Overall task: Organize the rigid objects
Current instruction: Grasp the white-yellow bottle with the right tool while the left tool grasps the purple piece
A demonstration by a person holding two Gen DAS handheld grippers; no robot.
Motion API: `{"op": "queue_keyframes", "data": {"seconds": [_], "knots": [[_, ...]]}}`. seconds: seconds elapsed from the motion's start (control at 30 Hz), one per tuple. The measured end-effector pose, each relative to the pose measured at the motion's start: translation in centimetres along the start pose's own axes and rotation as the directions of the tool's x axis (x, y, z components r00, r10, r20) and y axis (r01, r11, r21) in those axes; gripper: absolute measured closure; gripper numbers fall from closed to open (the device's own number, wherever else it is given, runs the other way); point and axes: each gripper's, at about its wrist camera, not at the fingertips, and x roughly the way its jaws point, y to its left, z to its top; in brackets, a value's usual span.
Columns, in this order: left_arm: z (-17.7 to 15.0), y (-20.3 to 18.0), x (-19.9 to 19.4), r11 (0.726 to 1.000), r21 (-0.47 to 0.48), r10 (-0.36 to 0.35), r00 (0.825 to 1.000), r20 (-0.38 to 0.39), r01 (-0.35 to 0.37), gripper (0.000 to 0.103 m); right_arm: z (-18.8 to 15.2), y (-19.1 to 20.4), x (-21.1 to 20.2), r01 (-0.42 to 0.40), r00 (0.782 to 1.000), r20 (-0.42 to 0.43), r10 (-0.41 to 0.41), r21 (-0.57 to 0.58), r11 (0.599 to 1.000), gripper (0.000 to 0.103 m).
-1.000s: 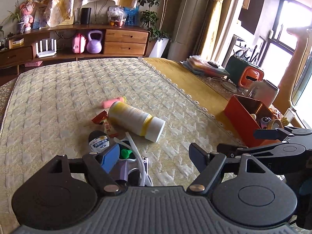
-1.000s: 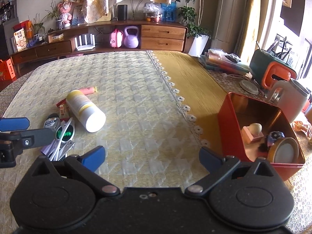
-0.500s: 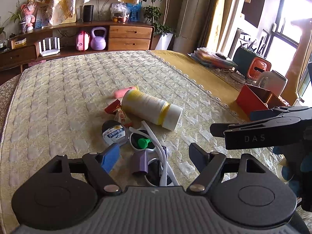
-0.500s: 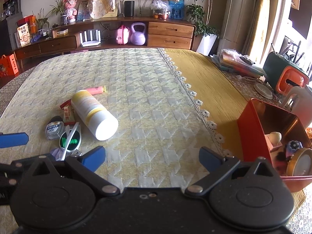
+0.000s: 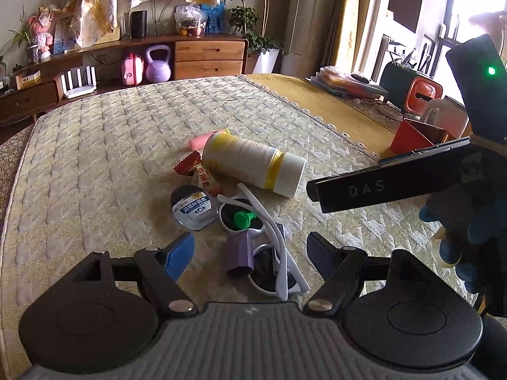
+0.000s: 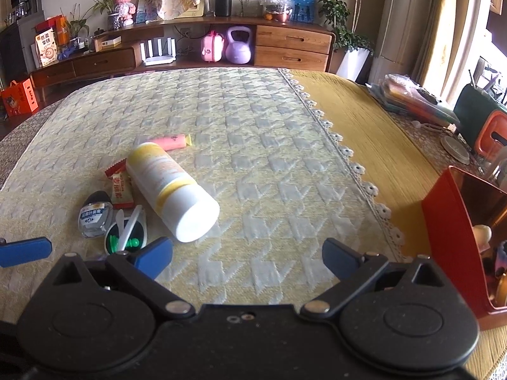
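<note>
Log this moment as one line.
left tongs: open, above white sunglasses | right tongs: open, empty | bottle: lying on quilt | red box: right

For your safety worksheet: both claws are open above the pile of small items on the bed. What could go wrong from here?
1. The white sunglasses lie tangled over the purple clip; the left claw may snag both.
2. The bottle lies on its side and could roll if nudged.
3. The right claw hovers close, so the claws might collide.
</note>
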Motion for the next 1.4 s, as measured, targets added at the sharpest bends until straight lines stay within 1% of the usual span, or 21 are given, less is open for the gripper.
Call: {"op": "queue_keyframes", "data": {"seconds": [0.23, 0.43, 0.53, 0.7, 0.73, 0.77, 0.83, 0.87, 0.9, 1.0, 1.17, 1.23, 1.33, 1.4], "knots": [[-0.6, -0.3, 0.6, 0.999, 0.038, 0.004, 1.0, -0.003, -0.004, 0.025, 0.6, 1.0, 1.2, -0.03, 1.0, -0.009, 0.03, -0.029, 0.999, 0.007], [-0.5, -0.3, 1.0, 0.999, 0.041, -0.018, 1.0, 0.001, 0.018, 0.026, 1.1, 1.2, 2.4, -0.036, 0.999, -0.022, 0.035, -0.031, 0.999, 0.009], [-0.3, 0.2, 1.0, 0.999, 0.022, -0.026, 1.0, -0.002, 0.026, 0.026, 1.3, 1.3, 2.8, -0.041, 0.999, -0.023, 0.04, -0.035, 0.999, 0.01], [0.1, 1.2, 1.1, 1.0, -0.01, -0.029, 1.0, -0.008, 0.029, 0.035, 1.5, 1.5, 3.3, -0.047, 0.999, -0.025, 0.046, -0.046, 0.998, 0.011], [0.1, 1.5, 1.1, 0.999, -0.019, -0.026, 1.0, -0.01, 0.026, 0.04, 1.6, 1.5, 3.4, -0.047, 0.999, -0.026, 0.046, -0.048, 0.998, 0.011], [0.1, 1.7, 1.2, 0.999, -0.028, -0.026, 1.0, -0.013, 0.026, 0.042, 1.6, 1.6, 3.5, -0.047, 0.999, -0.027, 0.046, -0.05, 0.998, 0.012], [0.1, 2.1, 1.4, 0.998, -0.048, -0.029, 0.999, -0.022, 0.028, 0.045, 1.7, 1.8, 3.8, -0.045, 0.999, -0.03, 0.043, -0.052, 0.998, 0.012], [0.1, 2.2, 1.6, 0.998, -0.052, -0.026, 0.999, -0.029, 0.025, 0.046, 1.7, 1.9, 3.9, -0.045, 0.999, -0.031, 0.044, -0.053, 0.998, 0.013], [0.1, 2.3, 1.7, 0.998, -0.053, -0.024, 0.999, -0.035, 0.022, 0.05, 1.7, 1.9, 4.0, -0.046, 0.998, -0.033, 0.045, -0.056, 0.997, 0.015], [-0.1, 2.4, 2.3, 0.998, -0.054, -0.015, 0.998, -0.057, 0.012, 0.057, 1.8, 2.4, 4.3, -0.045, 0.998, -0.037, 0.042, -0.064, 0.997, 0.018], [-0.2, 2.4, 2.5, 0.999, -0.051, -0.018, 0.999, -0.049, 0.016, 0.059, 1.9, 3.1, 5.0, -0.051, 0.998, -0.051, 0.047, -0.082, 0.995, 0.022], [-0.3, 2.2, 2.5, 0.999, -0.041, -0.017, 0.999, -0.048, 0.015, 0.065, 2.0, 3.3, 5.2, -0.052, 0.998, -0.047, 0.049, -0.084, 0.995, 0.023], [-0.3, 1.9, 2.6, 1.0, -0.021, -0.009, 0.999, -0.049, 0.008, 0.071, 2.3, 3.5, 5.5, -0.061, 0.997, -0.048, 0.057, -0.086, 0.994, 0.024], [-0.3, 1.8, 2.6, 1.0, -0.004, 0.002, 0.999, -0.048, -0.002, 0.075, 2.6, 3.5, 5.7, -0.078, 0.996, -0.051, 0.074, -0.087, 0.993, 0.027]]}}
